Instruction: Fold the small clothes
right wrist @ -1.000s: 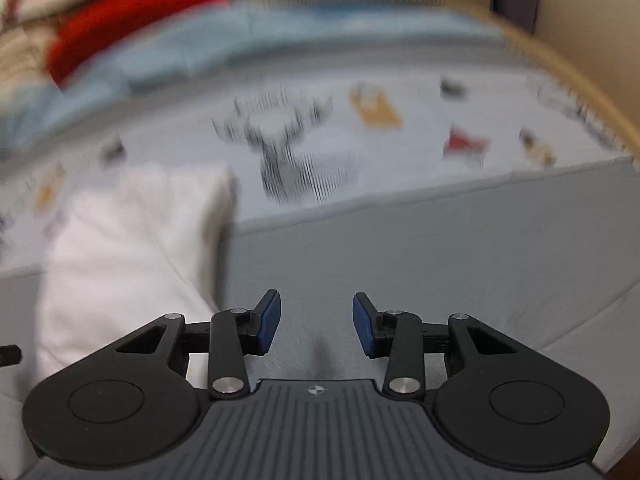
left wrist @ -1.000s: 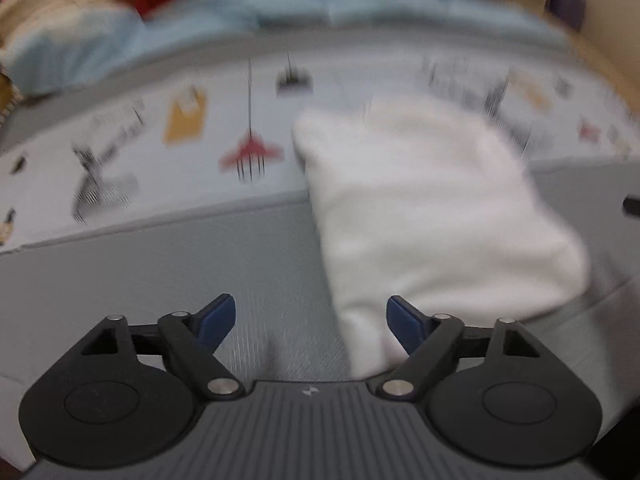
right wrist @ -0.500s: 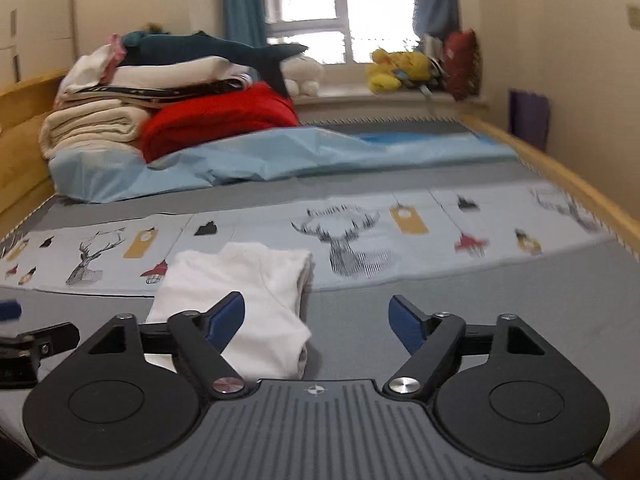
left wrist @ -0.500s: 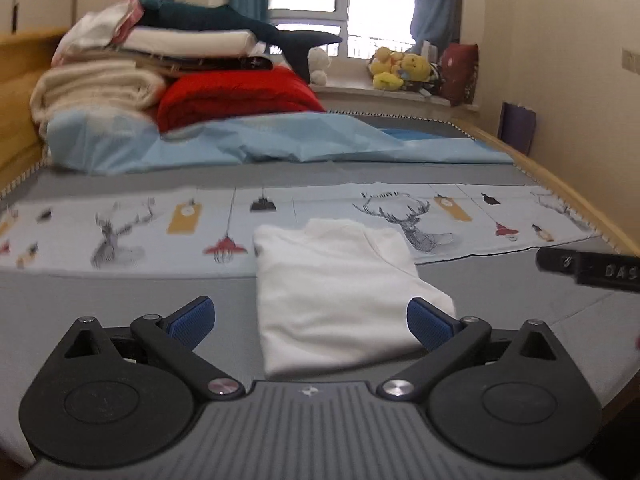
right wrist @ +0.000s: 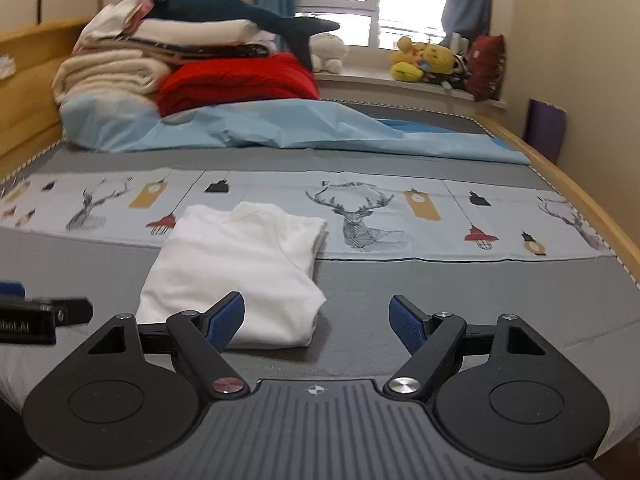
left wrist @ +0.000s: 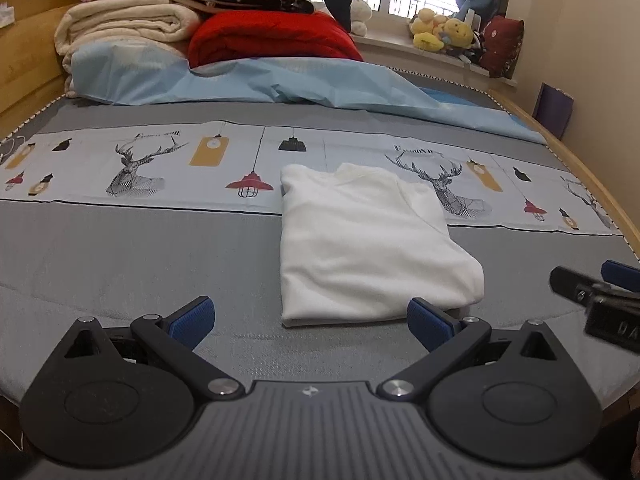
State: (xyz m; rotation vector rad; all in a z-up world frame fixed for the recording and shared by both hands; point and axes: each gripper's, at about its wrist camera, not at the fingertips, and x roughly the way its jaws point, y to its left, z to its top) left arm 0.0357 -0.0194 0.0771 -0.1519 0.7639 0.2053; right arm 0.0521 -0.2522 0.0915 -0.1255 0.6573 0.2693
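A small white garment (left wrist: 368, 244) lies folded into a neat rectangle on the grey bed cover, its far end on the printed deer strip; it also shows in the right wrist view (right wrist: 236, 276). My left gripper (left wrist: 310, 320) is open and empty, held back from the garment's near edge. My right gripper (right wrist: 318, 320) is open and empty, to the right of the garment's near corner. The right gripper's tip (left wrist: 596, 296) shows at the right edge of the left wrist view, and the left gripper's tip (right wrist: 40, 316) shows at the left edge of the right wrist view.
A light blue sheet (left wrist: 280, 84) lies crumpled across the far part of the bed. Stacked blankets, a red quilt (left wrist: 272, 40) and a plush shark are piled at the head. Plush toys (right wrist: 424, 60) sit on the windowsill. The wooden bed frame (right wrist: 560, 184) runs along the right.
Both grippers have pulled back and lifted away from the garment and opened wider. The view has gone from close and blurred to steady, showing the whole bed.
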